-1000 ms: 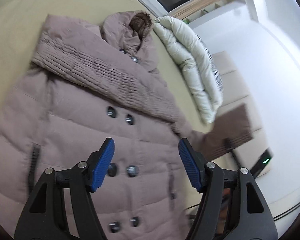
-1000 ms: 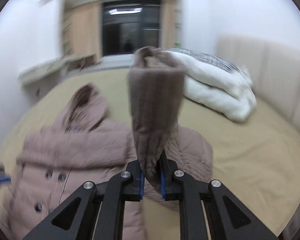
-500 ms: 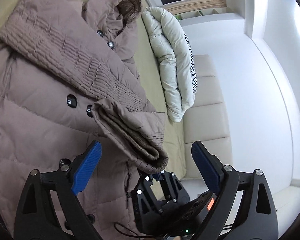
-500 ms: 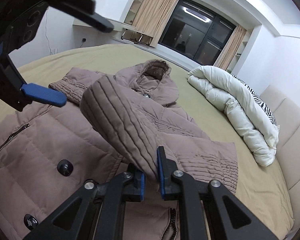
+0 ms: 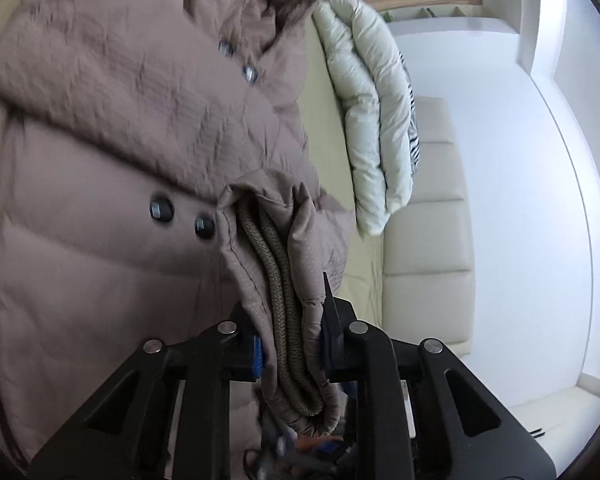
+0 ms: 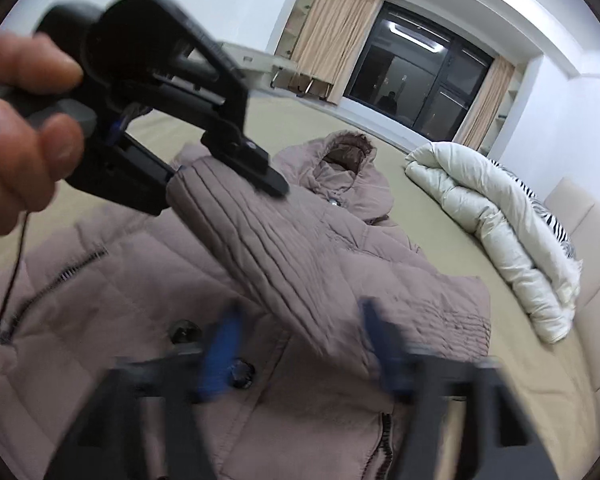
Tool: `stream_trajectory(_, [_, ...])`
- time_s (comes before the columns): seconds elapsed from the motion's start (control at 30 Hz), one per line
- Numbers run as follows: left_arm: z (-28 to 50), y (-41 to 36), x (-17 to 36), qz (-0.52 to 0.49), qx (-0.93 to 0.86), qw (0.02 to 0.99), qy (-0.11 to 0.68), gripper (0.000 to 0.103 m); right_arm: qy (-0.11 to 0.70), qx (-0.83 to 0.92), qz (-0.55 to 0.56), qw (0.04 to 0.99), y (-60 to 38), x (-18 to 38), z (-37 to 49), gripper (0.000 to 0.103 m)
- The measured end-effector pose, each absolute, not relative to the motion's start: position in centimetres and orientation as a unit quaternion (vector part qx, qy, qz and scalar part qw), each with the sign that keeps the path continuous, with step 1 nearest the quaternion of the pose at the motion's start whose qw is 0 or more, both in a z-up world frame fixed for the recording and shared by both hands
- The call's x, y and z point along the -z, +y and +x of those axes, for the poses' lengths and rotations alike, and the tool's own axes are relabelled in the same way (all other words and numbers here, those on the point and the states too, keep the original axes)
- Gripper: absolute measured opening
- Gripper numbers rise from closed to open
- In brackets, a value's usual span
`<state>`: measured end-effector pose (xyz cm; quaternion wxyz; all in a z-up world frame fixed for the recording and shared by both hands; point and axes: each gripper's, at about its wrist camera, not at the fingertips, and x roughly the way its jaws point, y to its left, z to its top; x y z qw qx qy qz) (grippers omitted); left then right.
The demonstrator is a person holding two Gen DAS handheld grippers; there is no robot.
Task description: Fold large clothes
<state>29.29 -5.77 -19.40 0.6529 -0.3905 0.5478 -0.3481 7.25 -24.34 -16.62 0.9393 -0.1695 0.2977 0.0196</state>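
Your left gripper [image 5: 290, 350] is clamped on the cuff of the sleeve [image 5: 276, 280], knit lining showing between its jaws, while your right gripper [image 6: 300, 344] hangs blurred with its jaws spread and nothing between them, just beside the same sleeve's lower stretch. The taupe padded coat [image 6: 112, 300] lies face up, buttoned, on the bed [image 6: 300, 120], hood [image 6: 346, 156] toward the window [image 6: 416, 80]. In the right wrist view the sleeve runs diagonally across the chest, from the raised cuff at upper left down toward the coat's right edge; the left hand [image 6: 16, 132] alone carries it, so laying it flat likely falls to that side. A folded white duvet [image 6: 496, 224] rests well apart near the padded headboard [image 6: 580, 240], under white walls and beige curtains.
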Motion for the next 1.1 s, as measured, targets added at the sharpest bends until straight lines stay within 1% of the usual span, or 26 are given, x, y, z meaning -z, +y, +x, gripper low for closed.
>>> stream_trajectory(0.07, [31.1,-4.2,17.7,-0.372,0.336,0.685,0.529,0.018,0.277,-0.020,-0.129,0.952,-25.7,15.7,6.4,0.092])
stream_trajectory(0.17, [34.4,-1.7,15.4,-0.330,0.316,0.731,0.507,0.018,0.310,-0.018,-0.042,0.950,-29.5,15.4,7.0,0.091])
stream_trajectory(0.23, [36.8,-0.4,14.5,-0.280,0.292,0.768,0.496,0.018,0.331,-0.005,0.042,0.943,-33.4,15.7,7.8,0.088])
stream_trajectory(0.33, [40.1,0.6,15.6,-0.230,0.250,0.795,0.502,0.018,0.350,0.017,0.160,0.923,-38.5,16.6,9.4,0.076])
stream_trajectory(0.4, [41.6,0.8,17.1,-0.209,0.229,0.803,0.509,0.018,0.345,0.028,0.224,0.911,-41.3,16.9,10.5,0.071])
stream_trajectory(0.43, [42.3,0.8,18.2,-0.200,0.222,0.804,0.513,0.019,0.340,0.032,0.242,0.908,-42.4,16.9,11.1,0.067])
stream_trajectory(0.5, [43.1,1.2,20.1,-0.188,0.212,0.806,0.520,0.019,0.328,0.031,0.273,0.904,-44.1,16.7,12.9,0.062])
stream_trajectory(0.53, [43.6,1.4,21.0,-0.182,0.206,0.808,0.521,0.019,0.326,0.030,0.283,0.901,-44.7,16.6,14.0,0.059])
stream_trajectory(0.6, [44.2,2.1,22.5,-0.188,0.201,0.808,0.521,0.019,0.325,0.030,0.299,0.897,-45.6,16.6,15.9,0.054])
stream_trajectory(0.67, [44.2,3.0,23.5,-0.195,0.193,0.811,0.516,0.019,0.318,0.027,0.309,0.896,-46.4,16.2,17.6,0.053])
stream_trajectory(0.73, [44.6,3.0,24.3,-0.185,0.187,0.817,0.512,0.019,0.313,0.025,0.313,0.896,-46.7,15.9,19.4,0.052])
stream_trajectory(0.8, [44.7,2.7,24.7,-0.168,0.186,0.823,0.509,0.019,0.313,0.014,0.315,0.896,-46.6,15.7,20.9,0.047])
stream_trajectory(0.87, [44.5,2.5,24.8,-0.155,0.184,0.831,0.502,0.020,0.324,0.003,0.311,0.894,-46.4,16.1,22.3,0.047])
stream_trajectory(0.93, [44.5,1.8,24.6,-0.149,0.180,0.835,0.499,0.022,0.382,0.016,0.289,0.878,-45.9,18.4,24.7,0.046])
stream_trajectory(0.97, [44.6,1.9,25.0,-0.150,0.178,0.835,0.499,0.024,0.417,0.030,0.270,0.868,-45.5,20.4,25.6,0.042])
stream_trajectory(1.0, [44.2,2.3,24.8,-0.155,0.179,0.833,0.500,0.026,0.443,0.035,0.245,0.862,-45.1,22.5,26.3,0.032])
stream_trajectory(1.03, [44.0,2.6,24.7,-0.165,0.183,0.829,0.501,0.026,0.443,0.029,0.213,0.871,-44.6,23.9,26.6,0.032])
stream_trajectory(1.1, [43.8,3.7,24.6,-0.186,0.196,0.820,0.505,0.026,0.426,0.019,0.180,0.886,-44.0,24.1,26.3,0.031])
